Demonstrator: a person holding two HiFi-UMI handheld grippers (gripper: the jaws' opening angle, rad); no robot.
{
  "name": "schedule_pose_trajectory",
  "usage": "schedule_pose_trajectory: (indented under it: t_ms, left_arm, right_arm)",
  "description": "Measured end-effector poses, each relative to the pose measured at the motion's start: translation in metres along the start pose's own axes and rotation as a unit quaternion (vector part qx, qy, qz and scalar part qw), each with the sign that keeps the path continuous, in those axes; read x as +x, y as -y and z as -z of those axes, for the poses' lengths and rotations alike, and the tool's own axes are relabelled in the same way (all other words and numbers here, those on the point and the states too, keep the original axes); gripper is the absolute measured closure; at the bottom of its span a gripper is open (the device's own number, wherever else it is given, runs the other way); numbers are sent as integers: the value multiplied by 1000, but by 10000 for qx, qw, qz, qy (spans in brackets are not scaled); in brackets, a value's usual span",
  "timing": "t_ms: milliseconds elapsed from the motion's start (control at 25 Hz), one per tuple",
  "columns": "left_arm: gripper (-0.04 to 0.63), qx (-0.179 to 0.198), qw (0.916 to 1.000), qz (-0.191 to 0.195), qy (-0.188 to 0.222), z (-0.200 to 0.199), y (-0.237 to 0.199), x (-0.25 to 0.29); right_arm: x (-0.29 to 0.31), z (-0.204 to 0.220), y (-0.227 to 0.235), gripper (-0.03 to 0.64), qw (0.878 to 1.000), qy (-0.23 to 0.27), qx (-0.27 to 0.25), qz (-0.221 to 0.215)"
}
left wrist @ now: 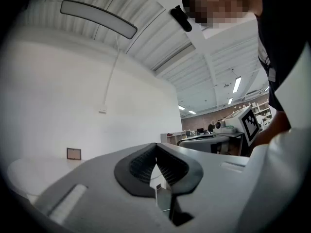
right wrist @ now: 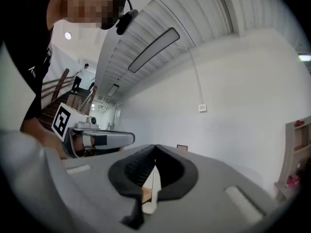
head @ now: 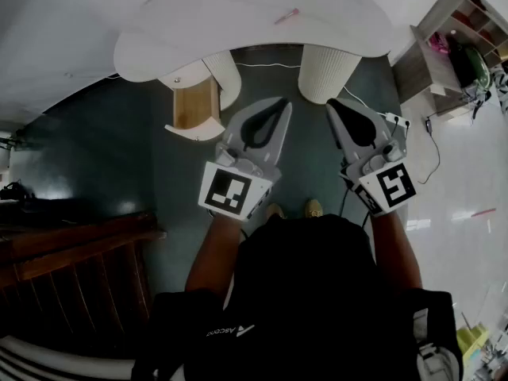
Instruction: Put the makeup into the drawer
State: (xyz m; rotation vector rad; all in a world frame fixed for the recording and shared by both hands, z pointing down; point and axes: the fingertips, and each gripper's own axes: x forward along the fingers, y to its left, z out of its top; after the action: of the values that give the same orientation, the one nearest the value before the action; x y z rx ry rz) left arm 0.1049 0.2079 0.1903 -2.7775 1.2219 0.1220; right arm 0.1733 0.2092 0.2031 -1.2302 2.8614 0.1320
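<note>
A small pink makeup item (head: 286, 15) lies on the white curved table (head: 238, 22) at the top of the head view. Under the table's left side a drawer (head: 195, 106) with a wooden inside stands pulled out. My left gripper (head: 283, 101) is held in the air below the table edge, to the right of the drawer, shut with nothing in it. Beside it my right gripper (head: 332, 102) is also shut and empty. In the left gripper view the left gripper (left wrist: 156, 145) has its dark pads touching at the tips. The right gripper (right wrist: 155, 146) looks the same in its own view.
Two white ribbed table legs (head: 327, 71) stand on the dark floor. A shelf unit (head: 460, 42) with coloured things is at the right, with a power strip and cable (head: 394, 120) near it. A wooden stair rail (head: 71, 252) runs at the lower left.
</note>
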Motion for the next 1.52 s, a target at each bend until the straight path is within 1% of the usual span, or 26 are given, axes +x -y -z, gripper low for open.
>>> schedule_pose_trajectory:
  t_ms: [320, 640, 840, 1000, 1120, 1400, 1520]
  left_arm:
    - [584, -44, 10000, 15, 27, 4, -8, -21]
    - [584, -102, 9999, 83, 43, 11, -31, -38]
    - [584, -70, 9999, 84, 30, 14, -47, -30]
    - [584, 23, 10000, 36, -63, 21, -65, -13]
    - [584, 73, 9999, -17, -152, 29, -80, 7]
    - [584, 246, 9987, -49, -441, 57, -120, 83]
    - [584, 291, 9980, -73, -556, 73, -141, 128]
  right_arm:
    - [5, 0, -19, 614, 9999, 7, -25, 98]
    - [11, 7, -41, 614, 9996, -149, -90, 233]
    - [16, 12, -33, 614, 9992, -215, -77, 343]
    - [27, 14, -13, 614, 9990, -144, -40, 420]
    - [39, 21, 10, 614, 9989, -116, -59, 451]
    - [89, 34, 85, 614, 9993, 84, -147, 338]
    - [113, 43, 126, 614, 9994, -21, -126, 315]
